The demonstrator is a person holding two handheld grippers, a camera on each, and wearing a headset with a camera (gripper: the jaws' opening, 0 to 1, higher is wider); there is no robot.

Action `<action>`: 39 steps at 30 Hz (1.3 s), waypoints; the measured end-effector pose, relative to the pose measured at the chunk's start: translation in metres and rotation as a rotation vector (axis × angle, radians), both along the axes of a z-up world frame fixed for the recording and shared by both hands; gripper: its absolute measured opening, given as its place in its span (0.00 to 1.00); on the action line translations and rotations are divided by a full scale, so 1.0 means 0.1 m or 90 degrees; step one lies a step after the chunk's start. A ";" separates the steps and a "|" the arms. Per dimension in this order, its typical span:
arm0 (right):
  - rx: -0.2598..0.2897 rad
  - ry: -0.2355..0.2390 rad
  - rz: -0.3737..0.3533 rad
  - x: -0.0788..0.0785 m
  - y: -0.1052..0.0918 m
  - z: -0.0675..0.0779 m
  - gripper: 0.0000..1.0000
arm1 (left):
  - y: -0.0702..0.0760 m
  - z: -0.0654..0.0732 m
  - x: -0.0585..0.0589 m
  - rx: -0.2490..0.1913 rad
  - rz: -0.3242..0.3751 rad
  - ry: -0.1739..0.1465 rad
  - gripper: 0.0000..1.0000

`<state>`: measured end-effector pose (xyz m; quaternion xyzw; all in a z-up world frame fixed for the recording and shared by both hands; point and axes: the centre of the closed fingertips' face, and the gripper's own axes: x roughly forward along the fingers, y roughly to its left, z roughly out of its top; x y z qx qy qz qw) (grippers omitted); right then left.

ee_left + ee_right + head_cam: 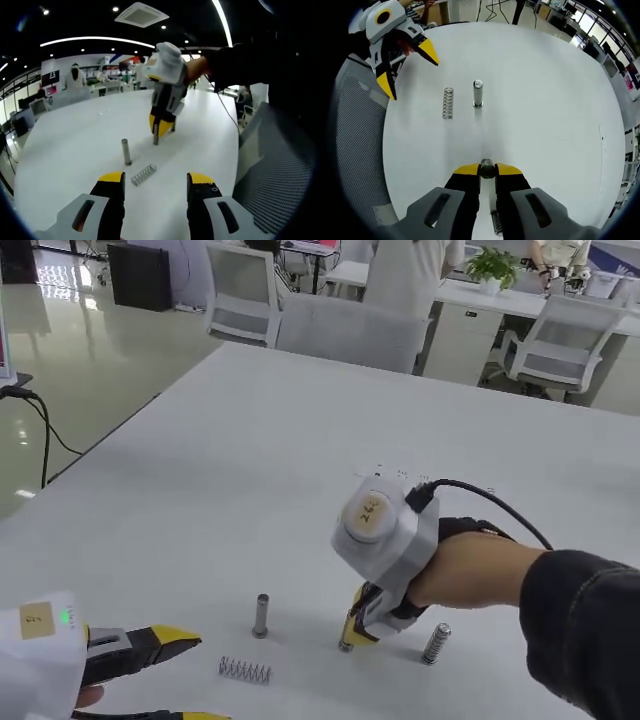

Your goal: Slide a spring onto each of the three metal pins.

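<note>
While 3 pins (261, 615) upright — 2 springs (244, 670), 1 loose.

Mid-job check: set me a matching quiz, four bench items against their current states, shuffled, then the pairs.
1. loose steel coil spring
2. silver metal pin beside that spring
3. right claw
4. left claw

A. open
B. shut on another silver pin
C. lying flat on the white table
D. standing bare

Pairs: 1-C, 2-D, 3-B, 4-A
</note>
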<state>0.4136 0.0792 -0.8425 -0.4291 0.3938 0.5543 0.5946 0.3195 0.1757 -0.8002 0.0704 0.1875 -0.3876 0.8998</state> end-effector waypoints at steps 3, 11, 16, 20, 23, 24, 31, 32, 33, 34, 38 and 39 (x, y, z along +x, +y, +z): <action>-0.001 -0.001 0.000 0.01 0.00 -0.02 0.08 | 0.01 -0.01 0.01 0.000 0.001 0.000 0.44; 0.000 0.003 -0.004 0.01 -0.01 -0.07 0.08 | 0.00 -0.01 0.01 0.000 0.000 0.001 0.43; -0.007 -0.003 0.000 0.02 -0.03 -0.09 0.09 | 0.00 -0.02 0.01 0.000 -0.001 0.001 0.43; -0.004 -0.004 -0.003 0.02 -0.04 -0.09 0.11 | 0.00 -0.02 0.01 0.001 -0.002 0.001 0.43; -0.005 -0.003 -0.006 0.01 -0.07 -0.09 0.12 | 0.01 -0.03 0.01 0.002 -0.002 0.001 0.43; -0.005 -0.004 -0.006 0.01 -0.07 -0.09 0.12 | 0.01 -0.03 0.01 0.002 -0.002 0.001 0.43; 0.001 -0.002 -0.012 -0.02 -0.10 -0.07 0.13 | 0.00 -0.03 0.01 0.005 -0.006 0.000 0.42; 0.002 -0.002 -0.014 -0.03 -0.10 -0.07 0.13 | 0.00 -0.03 0.01 0.006 -0.006 0.000 0.42; 0.003 -0.002 -0.016 -0.03 -0.11 -0.07 0.14 | 0.00 -0.03 0.01 0.006 -0.007 0.000 0.42; 0.005 -0.002 -0.017 -0.03 -0.12 -0.06 0.14 | 0.00 -0.04 0.00 0.007 -0.007 0.001 0.42; 0.010 -0.003 -0.023 -0.05 -0.15 -0.04 0.14 | 0.01 -0.04 0.01 0.010 -0.007 0.001 0.42; 0.012 -0.003 -0.025 -0.05 -0.16 -0.03 0.15 | 0.01 -0.04 0.01 0.010 -0.008 0.002 0.42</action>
